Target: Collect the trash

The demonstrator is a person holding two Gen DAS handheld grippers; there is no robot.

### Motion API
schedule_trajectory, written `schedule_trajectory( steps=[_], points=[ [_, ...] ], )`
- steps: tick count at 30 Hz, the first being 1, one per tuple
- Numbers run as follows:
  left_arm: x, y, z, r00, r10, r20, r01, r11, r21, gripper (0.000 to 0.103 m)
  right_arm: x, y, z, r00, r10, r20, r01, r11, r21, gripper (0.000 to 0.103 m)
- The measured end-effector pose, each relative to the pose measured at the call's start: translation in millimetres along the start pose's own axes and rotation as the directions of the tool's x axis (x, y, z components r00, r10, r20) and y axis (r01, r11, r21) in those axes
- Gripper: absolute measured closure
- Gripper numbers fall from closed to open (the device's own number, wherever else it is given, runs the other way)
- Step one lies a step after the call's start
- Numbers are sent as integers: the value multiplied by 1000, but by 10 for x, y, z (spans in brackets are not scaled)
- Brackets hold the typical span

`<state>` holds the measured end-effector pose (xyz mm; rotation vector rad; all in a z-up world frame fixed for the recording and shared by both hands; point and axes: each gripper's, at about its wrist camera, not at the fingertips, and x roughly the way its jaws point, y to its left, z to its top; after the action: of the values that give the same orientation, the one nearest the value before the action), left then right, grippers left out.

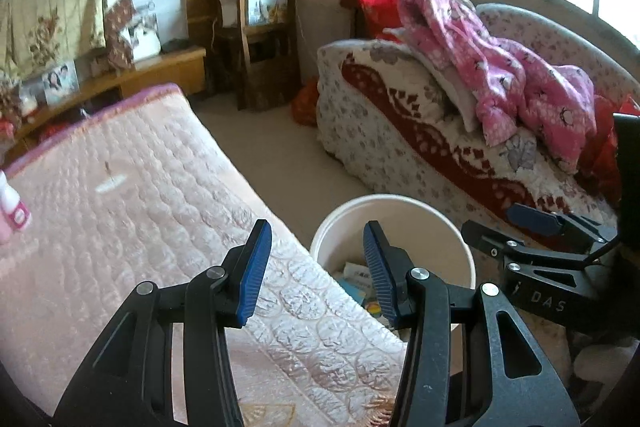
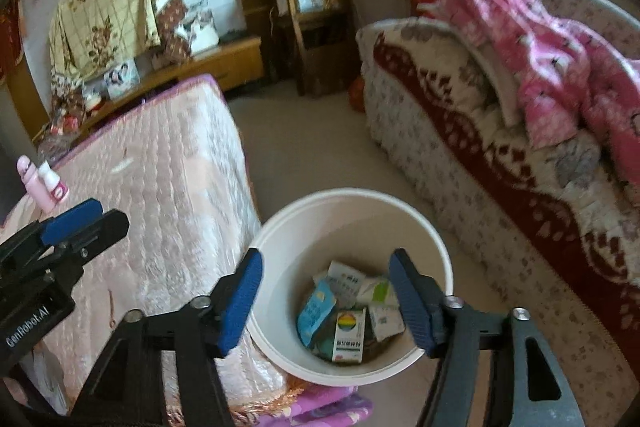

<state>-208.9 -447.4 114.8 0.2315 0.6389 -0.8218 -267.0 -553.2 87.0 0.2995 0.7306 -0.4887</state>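
Both tongs were released and held nothing: right gripper (image 2: 326, 297) hung angled down right over the white bucket (image 2: 280, 223), left gripper (image 1: 318, 269) just beside it over the pink mattress (image 1: 132, 187) edge. Boxes and packets (image 2: 348, 311) lay in the bucket bottom, so this looked like the gap between drops (judgement). Next pickup likely the pink bottles (image 2: 44, 183), far left on the mattress; needs a reach across.

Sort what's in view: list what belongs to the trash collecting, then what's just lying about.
Part of the job:
- white bucket
- cartons and packets already inside it
- left gripper and right gripper, both open and empty

Just lying about:
- pink bottles on the quilted mattress
- pink clothing on the sofa
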Motion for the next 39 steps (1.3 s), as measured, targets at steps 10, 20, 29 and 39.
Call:
schedule_trajectory(
  steps=[10, 20, 29, 39],
  points=[
    [-495, -8, 20, 988, 13, 155, -12, 1000, -4, 35, -527, 130, 45, 986, -18, 164, 18, 1000, 2, 23],
    [-690, 166, -22, 986, 37, 163, -31, 999, -38, 34, -826, 247, 49, 970, -18, 242, 22, 1000, -12, 22],
    [-794, 261, -57, 982, 52, 183, -40, 997, -67, 34, -949, 318, 19, 962, -26, 271, 35, 999, -27, 18],
    [-827, 297, -64, 981, 62, 181, -47, 995, -85, 34, -1039, 333, -27, 955, -54, 293, 60, 998, -14, 18]
  ],
)
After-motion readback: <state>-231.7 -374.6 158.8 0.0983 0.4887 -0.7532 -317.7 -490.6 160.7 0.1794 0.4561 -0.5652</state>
